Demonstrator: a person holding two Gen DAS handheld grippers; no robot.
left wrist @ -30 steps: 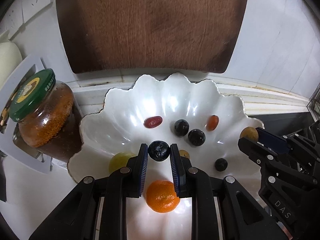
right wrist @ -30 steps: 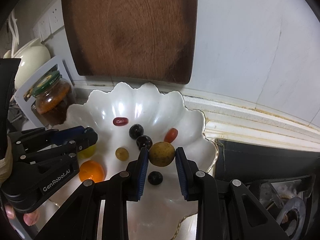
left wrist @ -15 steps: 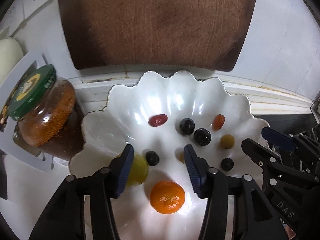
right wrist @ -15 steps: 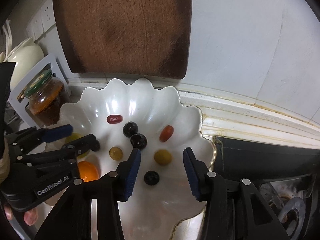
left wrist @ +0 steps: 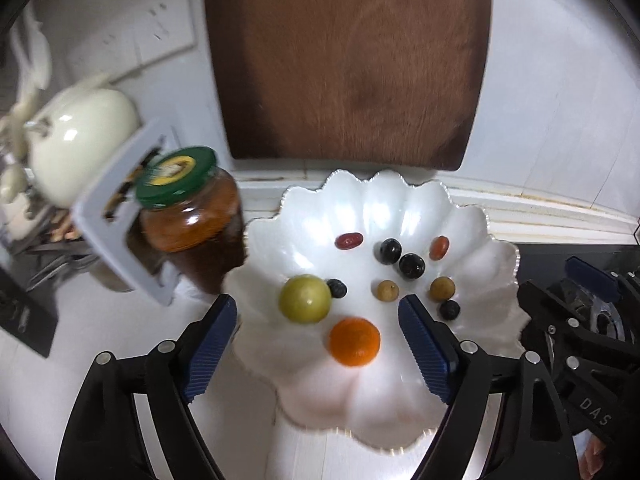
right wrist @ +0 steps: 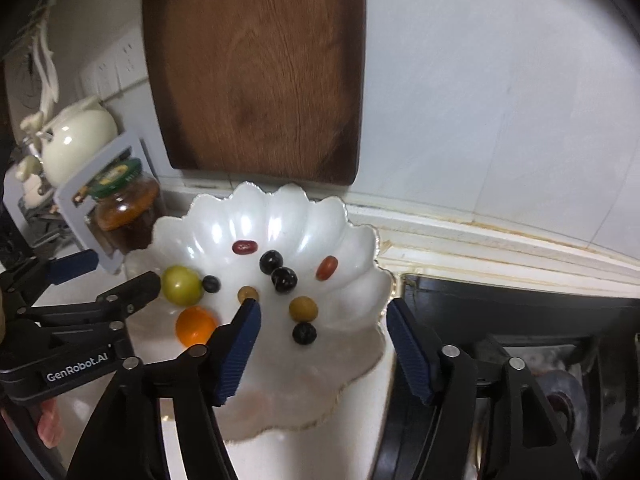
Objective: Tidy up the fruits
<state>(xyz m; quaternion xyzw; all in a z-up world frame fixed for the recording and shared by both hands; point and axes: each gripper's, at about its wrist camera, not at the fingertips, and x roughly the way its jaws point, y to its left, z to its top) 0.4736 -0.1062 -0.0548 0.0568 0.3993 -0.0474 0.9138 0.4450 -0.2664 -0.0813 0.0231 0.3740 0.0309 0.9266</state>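
Note:
A white scalloped bowl [left wrist: 360, 208] [right wrist: 280, 208] holds several small fruits: a green round fruit [left wrist: 305, 298] [right wrist: 182, 285], an orange mandarin [left wrist: 354, 341] [right wrist: 196, 325], a red oval fruit [left wrist: 349, 241] [right wrist: 244, 246], dark berries [left wrist: 412, 266] [right wrist: 284, 279] and a tan fruit [left wrist: 442, 288] [right wrist: 303, 308]. My left gripper [left wrist: 316, 322] hangs above the bowl's near side, its jaws opening, nothing between the pads. The right gripper [right wrist: 322, 324] is also opening and empty, above the bowl's right part. Each gripper shows at the edge of the other's view.
A large wooden cutting board [left wrist: 348, 60] [right wrist: 256, 68] leans on the tiled wall behind the bowl. A green-lidded jar [left wrist: 188, 208] [right wrist: 120, 204], a white holder [left wrist: 116, 216] and a cream teapot [left wrist: 80, 144] stand left. A dark stove [right wrist: 520, 320] lies right.
Both grippers let go of their fruits, a dark berry on the left and the tan fruit on the right, which now lie in the bowl. Both opened wide and drew back and up.

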